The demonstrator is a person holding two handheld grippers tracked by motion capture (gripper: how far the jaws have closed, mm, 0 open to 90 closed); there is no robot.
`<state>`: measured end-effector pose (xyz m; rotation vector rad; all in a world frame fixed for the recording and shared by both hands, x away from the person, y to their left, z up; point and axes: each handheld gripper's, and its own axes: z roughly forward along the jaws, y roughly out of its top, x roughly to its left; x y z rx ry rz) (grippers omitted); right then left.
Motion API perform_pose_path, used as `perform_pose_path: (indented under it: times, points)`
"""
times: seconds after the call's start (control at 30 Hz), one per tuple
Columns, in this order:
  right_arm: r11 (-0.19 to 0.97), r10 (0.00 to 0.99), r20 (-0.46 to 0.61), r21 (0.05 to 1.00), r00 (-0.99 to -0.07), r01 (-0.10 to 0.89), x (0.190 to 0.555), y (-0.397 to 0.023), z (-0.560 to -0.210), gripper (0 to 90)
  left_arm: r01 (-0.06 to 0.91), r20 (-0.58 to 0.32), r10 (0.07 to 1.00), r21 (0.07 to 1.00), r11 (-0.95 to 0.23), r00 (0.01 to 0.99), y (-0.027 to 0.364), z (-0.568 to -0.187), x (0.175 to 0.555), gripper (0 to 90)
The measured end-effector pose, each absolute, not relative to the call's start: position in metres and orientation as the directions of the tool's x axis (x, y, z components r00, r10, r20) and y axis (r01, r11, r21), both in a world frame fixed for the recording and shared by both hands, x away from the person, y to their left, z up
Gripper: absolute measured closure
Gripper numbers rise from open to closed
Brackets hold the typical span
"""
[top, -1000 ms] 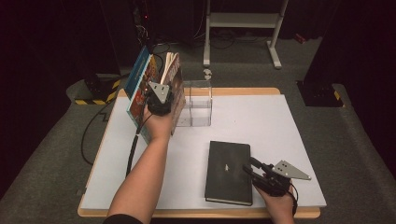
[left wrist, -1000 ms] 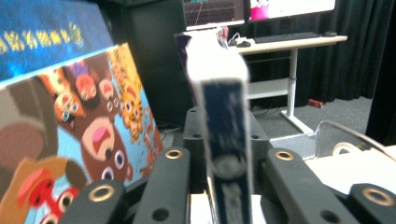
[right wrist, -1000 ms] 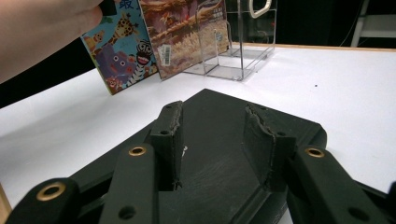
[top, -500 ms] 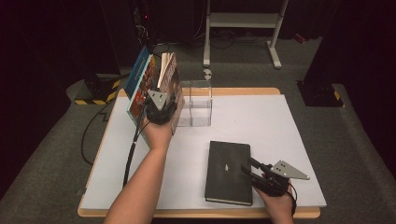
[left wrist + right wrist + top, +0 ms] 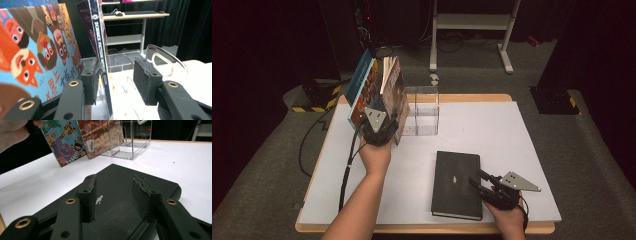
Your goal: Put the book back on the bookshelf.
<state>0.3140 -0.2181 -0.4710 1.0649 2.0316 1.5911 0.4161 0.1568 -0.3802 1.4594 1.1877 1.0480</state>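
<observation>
Since a second ago our left gripper (image 5: 379, 131) has drawn back toward us from the leaning books (image 5: 379, 92), and its jaws have just been opening: in the left gripper view the science fiction book (image 5: 100, 50) stands edge-on between the pads, touching or nearly touching the left one and clear of the right, so we count it as released. On the white counter (image 5: 522, 150) those books lean left at the far left corner, against the clear acrylic book stand (image 5: 422, 112). The black hardcover (image 5: 457, 182) lies flat near our front edge, its long axis running away from us. Our right gripper (image 5: 484, 186) sits at its near right corner, jaws parted and hovering low over the cover, gripping nothing, pointing left across the short axis. That hand is plainly nearer; lifting the book upright turns on catching its right-hand long edge.
</observation>
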Motion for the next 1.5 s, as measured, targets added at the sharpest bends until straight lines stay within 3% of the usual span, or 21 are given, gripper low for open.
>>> perform_pose_path:
  times: [0.4, 0.7, 0.83, 0.93, 1.1, 1.2, 1.37, 1.5]
  points:
    - [0.102, 0.755, 0.168, 0.925, -0.634, 0.366, 0.316, -0.218, -0.474, 48.7, 0.181, 0.033, 0.969, 0.98, -0.079, 0.244, 0.154, -0.396, 0.389, 52.3]
    - [0.121, 0.771, 0.161, 0.912, -0.616, 0.391, 0.319, -0.219, -0.477, 47.2, 0.249, -0.034, 0.945, 0.967, -0.051, 0.325, 0.152, -0.415, 0.376, 48.8]
    - [0.135, 0.785, 0.152, 0.904, -0.6, 0.405, 0.319, -0.219, -0.477, 44.7, 0.295, -0.056, 0.917, 0.953, -0.069, 0.394, 0.146, -0.428, 0.368, 47.3]
    - [0.136, 0.797, 0.166, 0.888, -0.58, 0.44, 0.317, -0.222, -0.479, 37.6, 0.33, -0.047, 0.883, 0.936, -0.125, 0.467, 0.135, -0.444, 0.36, 47.2]
    - [0.13, 0.811, 0.189, 0.864, -0.553, 0.486, 0.313, -0.226, -0.481, 26.6, 0.416, -0.118, 0.818, 0.896, -0.157, 0.563, 0.118, -0.465, 0.353, 39.2]
    - [0.133, 0.815, 0.205, 0.844, -0.542, 0.519, 0.31, -0.228, -0.484, 24.4, 0.45, -0.166, 0.775, 0.877, -0.166, 0.61, 0.103, -0.475, 0.348, 34.8]
    - [0.134, 0.809, 0.237, 0.816, -0.538, 0.562, 0.308, -0.23, -0.489, 23.0, 0.497, -0.232, 0.707, 0.847, -0.192, 0.668, 0.079, -0.488, 0.342, 30.6]
    - [0.147, 0.789, 0.273, 0.787, -0.551, 0.6, 0.311, -0.224, -0.494, 25.7, 0.56, -0.291, 0.693, 0.805, -0.194, 0.659, 0.068, -0.496, 0.343, 29.7]
